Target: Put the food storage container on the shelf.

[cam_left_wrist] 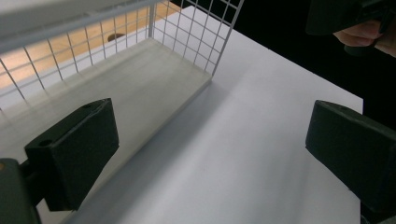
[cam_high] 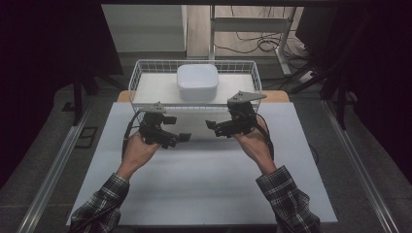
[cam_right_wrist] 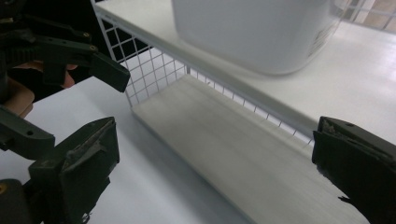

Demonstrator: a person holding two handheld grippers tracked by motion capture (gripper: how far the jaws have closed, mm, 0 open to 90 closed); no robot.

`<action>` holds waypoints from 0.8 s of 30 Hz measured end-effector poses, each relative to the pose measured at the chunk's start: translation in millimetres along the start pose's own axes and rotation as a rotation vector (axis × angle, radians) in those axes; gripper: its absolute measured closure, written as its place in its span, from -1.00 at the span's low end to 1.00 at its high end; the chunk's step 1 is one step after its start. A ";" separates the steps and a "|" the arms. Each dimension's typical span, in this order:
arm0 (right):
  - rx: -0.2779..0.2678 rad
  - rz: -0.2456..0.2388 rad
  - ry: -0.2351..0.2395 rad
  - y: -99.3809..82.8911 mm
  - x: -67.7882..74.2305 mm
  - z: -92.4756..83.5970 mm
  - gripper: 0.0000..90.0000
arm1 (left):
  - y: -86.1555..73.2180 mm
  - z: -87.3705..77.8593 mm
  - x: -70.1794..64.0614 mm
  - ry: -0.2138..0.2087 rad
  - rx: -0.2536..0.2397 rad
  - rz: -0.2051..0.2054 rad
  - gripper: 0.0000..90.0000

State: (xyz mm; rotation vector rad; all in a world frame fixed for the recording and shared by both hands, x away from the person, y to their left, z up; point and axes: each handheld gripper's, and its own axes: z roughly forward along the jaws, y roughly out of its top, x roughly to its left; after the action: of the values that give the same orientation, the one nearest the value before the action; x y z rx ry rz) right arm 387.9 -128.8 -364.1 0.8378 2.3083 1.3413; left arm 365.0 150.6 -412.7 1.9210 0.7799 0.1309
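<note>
- White plastic box (cam_high: 197, 81) sits in the wire basket (cam_high: 141, 73) at the desk's (cam_high: 204, 184) far edge, at 12 o'clock from both tools.
- Right tool (cam_high: 214, 127), jaws wide, is slightly nearer; left tool (cam_high: 180, 139) is also wide and empty.

Dark plaid flannel sleeves (cam_high: 286, 194) cover both forearms to the wrist. Each hand grips a black two-jaw gripper — the left gripper (cam_high: 182, 138) and the right gripper (cam_high: 210, 125) — topped by a grey three-cornered plate (cam_high: 246, 97), trailing a black cable (cam_high: 127, 135); blocky jaws show small screw holes.
</note>
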 end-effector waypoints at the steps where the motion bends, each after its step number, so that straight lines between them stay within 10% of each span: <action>1: 0.002 -0.004 0.001 -2.3 0.9 0.2 -0.99 | -2.2 1.1 -0.7 -0.001 0.001 0.004 -0.94; 24: 0.020 -0.049 -0.012 -54.8 17.4 -2.2 -1.00 | -52.4 6.1 -19.2 -0.016 -0.058 -0.002 -0.98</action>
State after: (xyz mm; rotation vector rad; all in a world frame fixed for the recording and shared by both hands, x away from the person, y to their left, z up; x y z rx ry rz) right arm 355.9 -139.9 -410.6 0.7884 2.3211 1.2916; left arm 328.4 149.4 -455.2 1.8640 0.7597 0.1352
